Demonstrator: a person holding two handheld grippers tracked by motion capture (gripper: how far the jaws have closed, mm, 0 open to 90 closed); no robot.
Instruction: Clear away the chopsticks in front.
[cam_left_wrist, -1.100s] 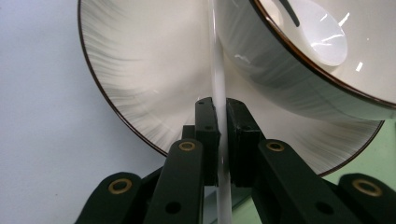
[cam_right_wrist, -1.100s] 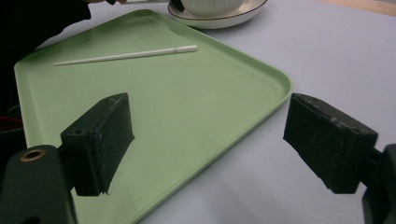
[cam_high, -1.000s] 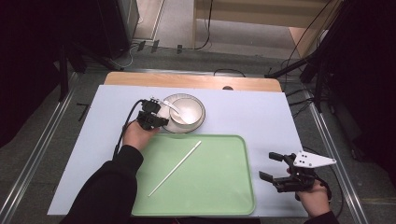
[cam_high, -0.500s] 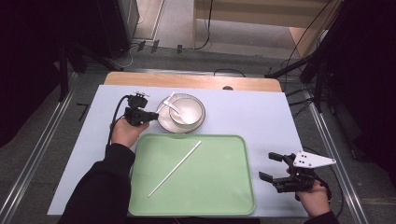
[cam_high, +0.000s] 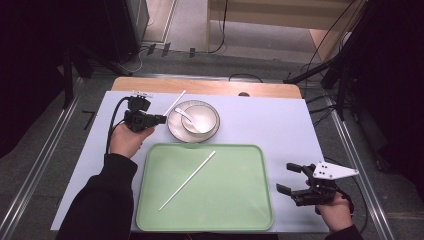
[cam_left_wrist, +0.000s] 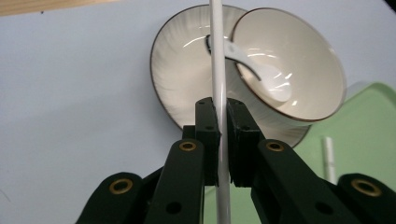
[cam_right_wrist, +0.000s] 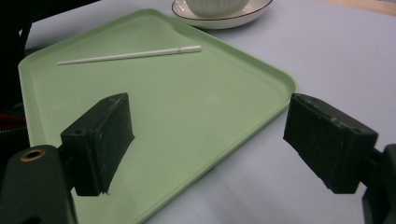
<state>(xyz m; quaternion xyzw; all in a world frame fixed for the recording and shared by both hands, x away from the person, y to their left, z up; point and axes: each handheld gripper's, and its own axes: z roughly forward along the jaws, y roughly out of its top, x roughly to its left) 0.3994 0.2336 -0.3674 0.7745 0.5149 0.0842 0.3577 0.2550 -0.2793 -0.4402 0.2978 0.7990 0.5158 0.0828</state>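
Note:
My left gripper (cam_high: 162, 119) (cam_left_wrist: 222, 112) is raised left of the plate and is shut on a white chopstick (cam_high: 175, 104) (cam_left_wrist: 217, 56), which slants up and away over the plate's rim. A white bowl (cam_high: 202, 116) (cam_left_wrist: 299, 60) with a white spoon (cam_high: 186, 116) (cam_left_wrist: 261, 77) sits on the dark-rimmed plate (cam_high: 175, 129) (cam_left_wrist: 182, 70). A second white chopstick (cam_high: 187, 181) (cam_right_wrist: 130, 55) lies diagonally on the green tray (cam_high: 235, 205) (cam_right_wrist: 187, 107). My right gripper (cam_high: 287, 179) (cam_right_wrist: 208, 135) rests open beside the tray's right edge with nothing between its jaws.
A pale blue sheet (cam_high: 280, 125) covers the table, with a strip of bare wood (cam_high: 210, 86) at the far edge. Metal rails and cables run along the floor around the table. A dark sleeve (cam_high: 100, 200) lies over the front left of the sheet.
My left gripper has moved left and up from the plate's rim, carrying the chopstick with it. The right gripper has stayed where it was.

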